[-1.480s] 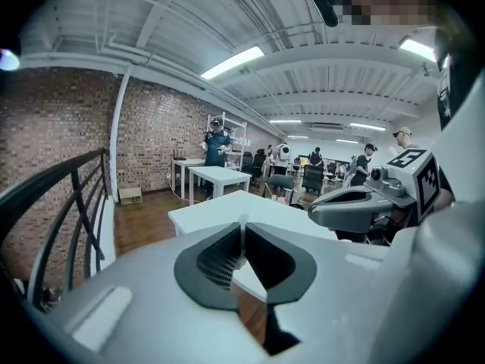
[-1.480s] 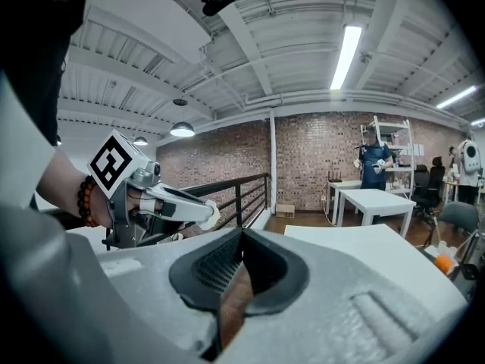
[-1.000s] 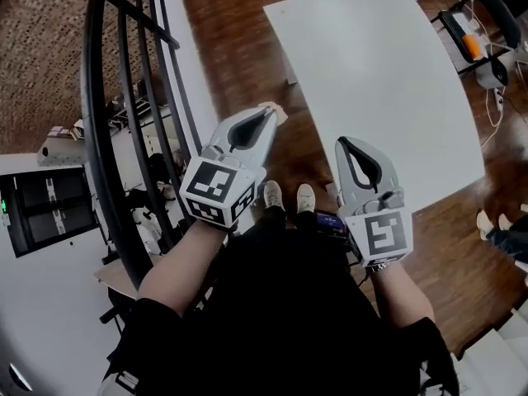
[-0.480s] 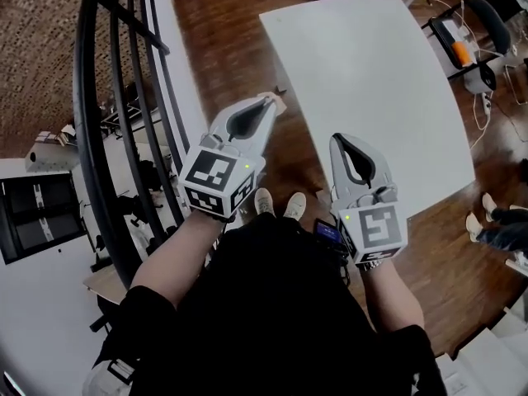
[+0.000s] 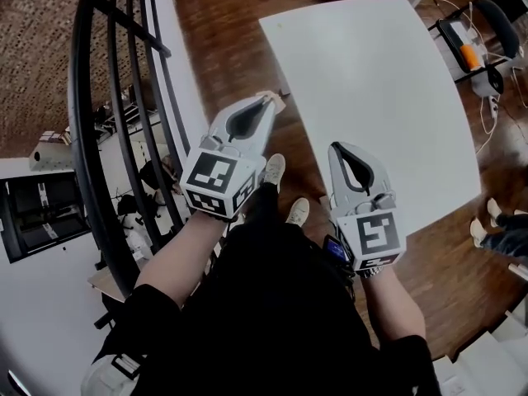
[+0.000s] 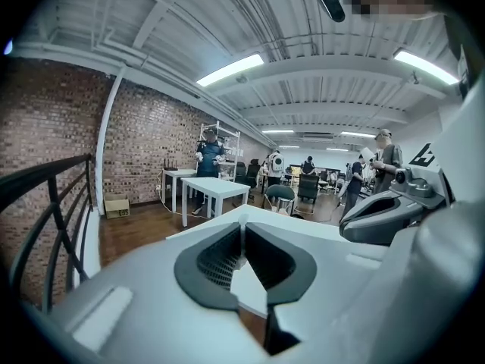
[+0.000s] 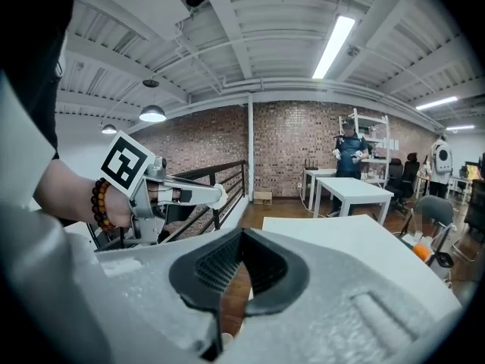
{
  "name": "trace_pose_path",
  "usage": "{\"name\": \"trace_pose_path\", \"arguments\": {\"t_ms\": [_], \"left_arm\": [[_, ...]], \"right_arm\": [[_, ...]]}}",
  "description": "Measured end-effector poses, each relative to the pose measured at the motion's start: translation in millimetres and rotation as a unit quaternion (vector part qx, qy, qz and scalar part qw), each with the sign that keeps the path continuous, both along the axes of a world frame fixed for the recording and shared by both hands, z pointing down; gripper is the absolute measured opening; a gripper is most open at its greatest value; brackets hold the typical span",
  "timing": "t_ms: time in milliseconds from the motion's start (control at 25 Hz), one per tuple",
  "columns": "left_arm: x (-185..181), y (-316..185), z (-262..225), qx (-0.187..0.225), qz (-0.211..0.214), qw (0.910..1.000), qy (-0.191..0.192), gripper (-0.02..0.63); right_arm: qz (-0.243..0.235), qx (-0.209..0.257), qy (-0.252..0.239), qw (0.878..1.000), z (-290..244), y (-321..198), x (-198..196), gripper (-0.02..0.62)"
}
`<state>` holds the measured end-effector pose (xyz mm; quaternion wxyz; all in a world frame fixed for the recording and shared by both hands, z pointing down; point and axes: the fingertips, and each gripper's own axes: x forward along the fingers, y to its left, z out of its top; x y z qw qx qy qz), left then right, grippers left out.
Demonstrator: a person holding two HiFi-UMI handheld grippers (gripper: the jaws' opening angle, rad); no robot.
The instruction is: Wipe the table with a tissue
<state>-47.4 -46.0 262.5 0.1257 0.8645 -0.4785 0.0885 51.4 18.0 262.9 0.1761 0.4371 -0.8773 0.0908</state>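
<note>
A small crumpled tissue sticks out of the tip of my left gripper, whose jaws are shut on it. It hangs over the wood floor just off the near left edge of the white table. In the left gripper view the tissue shows as a white speck at the closed tip, with the table beyond. My right gripper is shut on nothing, over the table's near edge. The right gripper view shows the left gripper with the tissue at its tip.
A black curved railing runs down the left, with a drop to a lower floor beyond it. A chair and an orange thing stand at the table's far right. Another person's shoes show at the right. More white tables and people stand farther off.
The person has stepped forward, one shoe now ahead of the other. The table sits slightly closer. Both grippers keep their pose and stay shut.
</note>
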Motion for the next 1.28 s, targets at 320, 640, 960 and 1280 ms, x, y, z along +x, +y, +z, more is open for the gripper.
{"name": "trace_pose_path", "arguments": {"t_ms": [320,640,960,1280], "left_arm": [[-8.2,-83.1,31.3,-0.011,-0.009,0.9999,0.005,0.034],[-10.1,-140.2,66.9,-0.024,-0.01,0.9995,-0.017,0.034],[-14.1,-173.9,98.0,-0.047,-0.013,0.9981,-0.039,0.034],[-20.8,-198.5,117.6,-0.062,-0.015,0.9967,-0.05,0.034]], "right_arm": [[0.012,-0.024,-0.004,1.0,26.1,-65.2,-11.6,-0.008],[0.014,-0.049,-0.017,0.999,78.1,-140.0,-18.9,-0.008],[-0.011,-0.047,0.019,0.999,91.0,-207.5,-40.7,-0.008],[-0.026,-0.066,0.046,0.996,105.4,-233.7,-60.8,-0.008]]}}
